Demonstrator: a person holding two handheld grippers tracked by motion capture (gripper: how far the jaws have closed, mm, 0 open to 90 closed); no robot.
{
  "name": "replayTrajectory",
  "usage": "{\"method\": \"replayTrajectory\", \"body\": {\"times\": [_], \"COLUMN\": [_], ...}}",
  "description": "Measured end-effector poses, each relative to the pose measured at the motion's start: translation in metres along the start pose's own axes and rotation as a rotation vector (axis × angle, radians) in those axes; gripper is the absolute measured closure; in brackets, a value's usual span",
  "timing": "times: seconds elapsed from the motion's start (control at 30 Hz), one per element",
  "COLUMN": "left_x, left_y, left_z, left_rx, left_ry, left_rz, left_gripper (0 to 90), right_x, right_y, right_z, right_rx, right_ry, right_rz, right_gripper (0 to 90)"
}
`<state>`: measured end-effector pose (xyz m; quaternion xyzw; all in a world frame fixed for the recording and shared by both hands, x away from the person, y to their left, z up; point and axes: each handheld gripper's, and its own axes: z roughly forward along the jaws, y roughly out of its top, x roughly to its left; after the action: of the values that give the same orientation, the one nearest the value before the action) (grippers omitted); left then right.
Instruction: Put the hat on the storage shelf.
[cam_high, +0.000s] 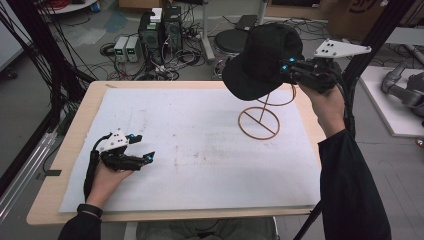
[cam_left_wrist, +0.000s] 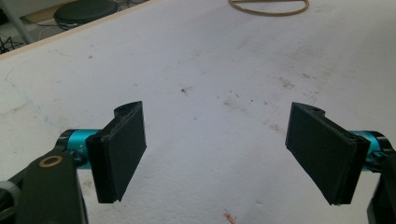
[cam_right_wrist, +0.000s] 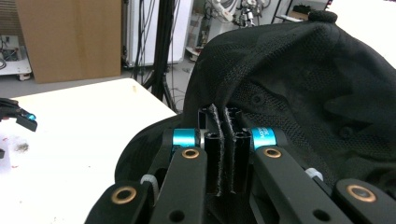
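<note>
**Black cap held above a wire stand**

High view: the right gripper (cam_high: 289, 69) is raised over the far right part of the table (cam_high: 75, 130), pinching a black cap (cam_high: 262, 60) at its rim. The cap hangs in the air, brim pointing left and slightly down, its crown dark and rounded. Directly under it stands a gold wire stand (cam_high: 260, 120) with a round base ring crossed by one bar and a smaller loop rising behind; the cap hides the stand's top, so contact between them cannot be told. A white sheet (cam_high: 200, 145) covers most of the table. The left gripper (cam_high: 142, 147) rests low at the near left, well apart from the cap, its jaws spread with nothing between them. On the floor beyond the table sit boxes of electronics (cam_high: 160, 32), tangled cables and a round black stool (cam_high: 231, 40).

Left gripper view: the two black pads (cam_left_wrist: 122, 149) stand wide apart over the stained white sheet. The stand's base ring shows at the top edge.

Right gripper view: the jaws are clamped together on a fold of the cap's black mesh fabric, which bulges up and to the right. A cardboard box (cam_right_wrist: 70, 37) stands behind at left, and the left gripper shows at the left edge.
</note>
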<state>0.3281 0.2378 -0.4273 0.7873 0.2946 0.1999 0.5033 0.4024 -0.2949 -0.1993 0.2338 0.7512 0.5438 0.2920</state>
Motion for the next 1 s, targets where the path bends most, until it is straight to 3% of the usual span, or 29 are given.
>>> {"method": "replayTrajectory", "body": {"times": [0.4, 1.0], "left_x": [0.000, -0.002], "left_y": [-0.001, -0.001], "left_z": [0.001, 0.003], "left_rx": [0.010, 0.018], "left_ry": [0.000, -0.006], "left_rz": [0.000, 0.000], "left_gripper": [20.0, 20.0], "right_x": [-0.010, -0.011], "right_y": [-0.021, -0.049], "right_z": [-0.001, -0.001], "right_rx": [0.009, 0.015], "right_ry": [0.000, 0.015], "right_rz": [0.021, 0.054], "right_gripper": [88.7, 88.4]}}
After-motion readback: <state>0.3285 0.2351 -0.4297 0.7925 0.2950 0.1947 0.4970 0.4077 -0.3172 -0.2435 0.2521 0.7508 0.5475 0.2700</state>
